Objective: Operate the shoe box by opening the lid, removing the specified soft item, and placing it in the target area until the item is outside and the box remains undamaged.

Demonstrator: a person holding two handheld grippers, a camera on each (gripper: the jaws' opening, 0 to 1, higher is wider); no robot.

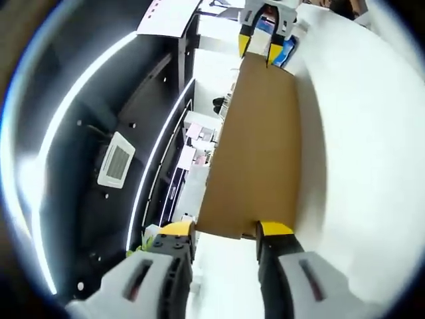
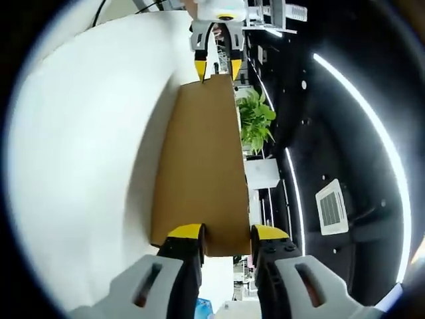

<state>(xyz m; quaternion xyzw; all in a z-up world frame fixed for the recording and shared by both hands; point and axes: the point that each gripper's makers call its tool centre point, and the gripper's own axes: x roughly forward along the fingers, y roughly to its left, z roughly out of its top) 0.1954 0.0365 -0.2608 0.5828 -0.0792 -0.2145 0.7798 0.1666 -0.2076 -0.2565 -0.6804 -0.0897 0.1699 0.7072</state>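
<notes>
While held endwise, lid (image 1: 255, 146) shows plain brown cardboard.

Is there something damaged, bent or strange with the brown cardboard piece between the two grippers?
Nothing stands out. The cardboard lid looks flat and clean, with no visible tear or crease. The left gripper pinches one edge and the right gripper the opposite edge, so it is held evenly.
</notes>
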